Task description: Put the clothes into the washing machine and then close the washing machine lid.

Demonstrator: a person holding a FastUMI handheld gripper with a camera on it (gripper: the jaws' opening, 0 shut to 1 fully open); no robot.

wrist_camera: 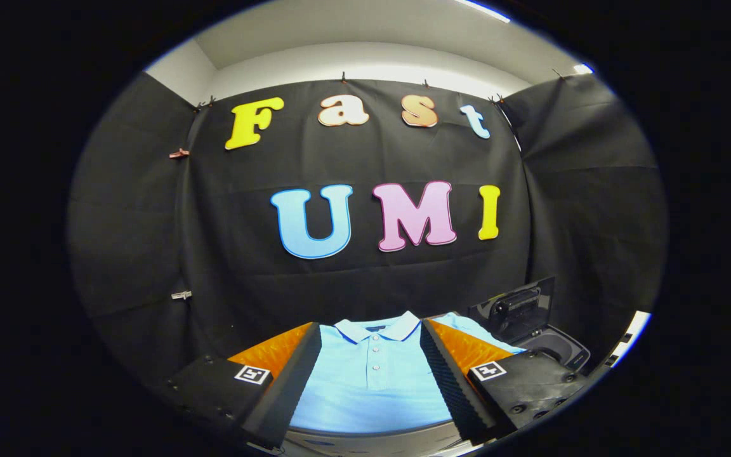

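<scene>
Your hand-held gripper point(370, 381) hangs with its two black fingers point(286, 387) spread wide, holding nothing. Each finger has a ribbed black inner pad, an orange flank and a small square black-and-white marker on its housing. Between the fingers, and below them, lies the light blue short-sleeved polo shirt point(372, 381), spread flat with its front up. Its buttoned placket runs straight away from you and its collar sits at the far end. Neither finger appears to press on the cloth. You cannot tell how high above it the fingers are.

The shirt rests on a pale grey tabletop point(365, 441), of which a narrow strip shows at the near edge, just under the shirt's hem.

Beyond your right finger, toward the tabletop's far right corner, stands the small dark washing machine point(553, 348). Its round tub mouth is uncovered and its dark transparent lid point(518, 308) is raised upright behind the opening. The shirt's right sleeve reaches near the machine.
</scene>
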